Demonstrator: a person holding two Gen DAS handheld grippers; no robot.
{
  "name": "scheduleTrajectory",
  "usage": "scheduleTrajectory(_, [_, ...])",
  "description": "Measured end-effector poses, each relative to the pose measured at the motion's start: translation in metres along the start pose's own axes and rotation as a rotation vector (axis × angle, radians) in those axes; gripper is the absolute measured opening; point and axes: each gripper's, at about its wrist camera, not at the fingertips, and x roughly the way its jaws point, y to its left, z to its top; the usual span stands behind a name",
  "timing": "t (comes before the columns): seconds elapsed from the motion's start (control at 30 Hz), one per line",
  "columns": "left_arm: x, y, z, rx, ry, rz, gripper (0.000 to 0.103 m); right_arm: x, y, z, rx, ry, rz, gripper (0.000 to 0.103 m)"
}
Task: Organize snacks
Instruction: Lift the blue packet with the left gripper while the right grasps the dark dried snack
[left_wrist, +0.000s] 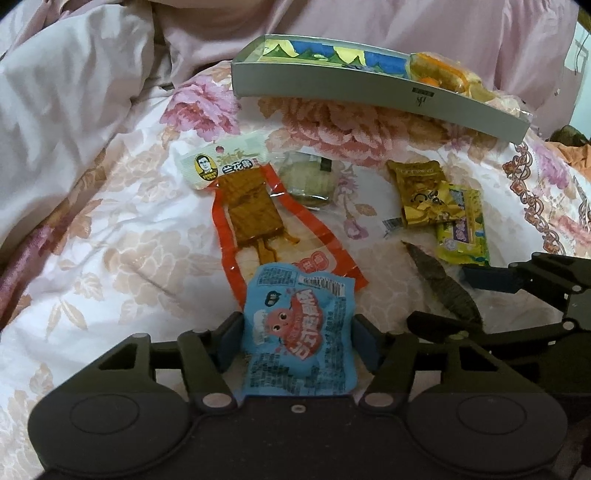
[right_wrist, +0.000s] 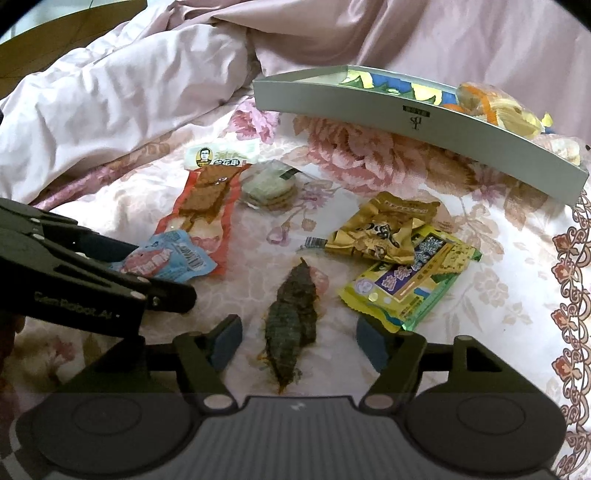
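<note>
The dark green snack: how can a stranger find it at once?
Start at the long grey box on the floral bedspread. Nearer, between the right gripper fingers, lies the dark green snack. Unlike its neighbours, it is long, ridged and unprinted.

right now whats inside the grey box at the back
The grey box shows a colourful printed lining and clear-wrapped orange and yellow snacks at one end. Its near wall hides most of the floor, so more may lie there.
</note>
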Motion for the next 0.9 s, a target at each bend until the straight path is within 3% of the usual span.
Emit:
scheduleTrajectory(0.17, [-0.001, -0.008, -0.001, 0.034, -0.008, 0.018, 0.062, -0.002, 0.001, 0.0, 0.006, -0.008, 0.0, 0.053])
scheduleTrajectory(0.37, [-0.004, 0.001, 0.0, -0.071, -0.022, -0.014, 0.062, -0.005, 0.003, -0.001, -0.004, -0.028, -0.013, 0.05])
scheduleTrajectory(0.53, [-0.007, 0.009, 0.001, -0.184, -0.042, -0.032, 0.062, -0.008, 0.019, -0.003, -0.123, -0.055, -0.06, 0.051])
scheduleTrajectory(0.9, [-0.015, 0.006, 0.0, -0.213, -0.085, -0.04, 0.062, -0.012, 0.043, -0.009, -0.34, -0.124, -0.181, 0.05])
